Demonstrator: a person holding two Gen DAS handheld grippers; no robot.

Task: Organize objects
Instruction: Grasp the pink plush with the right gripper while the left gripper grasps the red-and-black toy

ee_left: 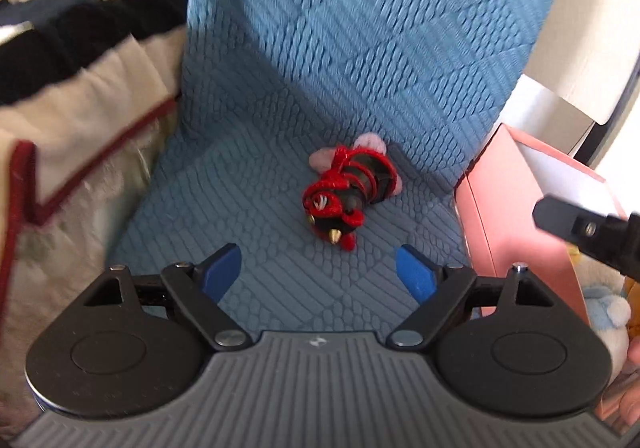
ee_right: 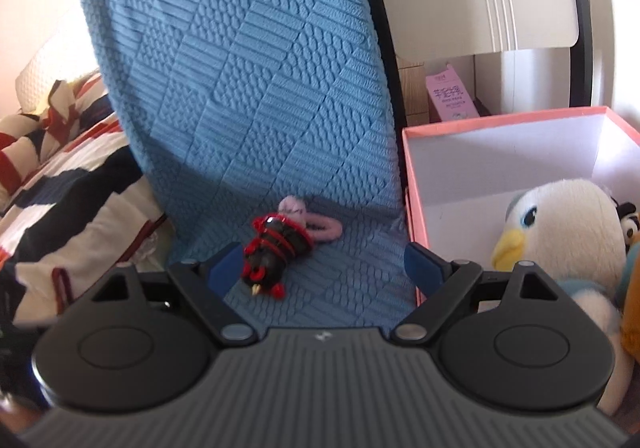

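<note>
Left tongs spread wide, empty, above red-black toy, right tongs likewise released, seemingly touching nothing.

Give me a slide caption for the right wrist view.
Open right hand-held gripper nears a red-and-black toy on blue textured fabric, beside a pink box holding plush toys.

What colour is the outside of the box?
Pink, with a white inside; the box shows best in the right wrist view.
</note>
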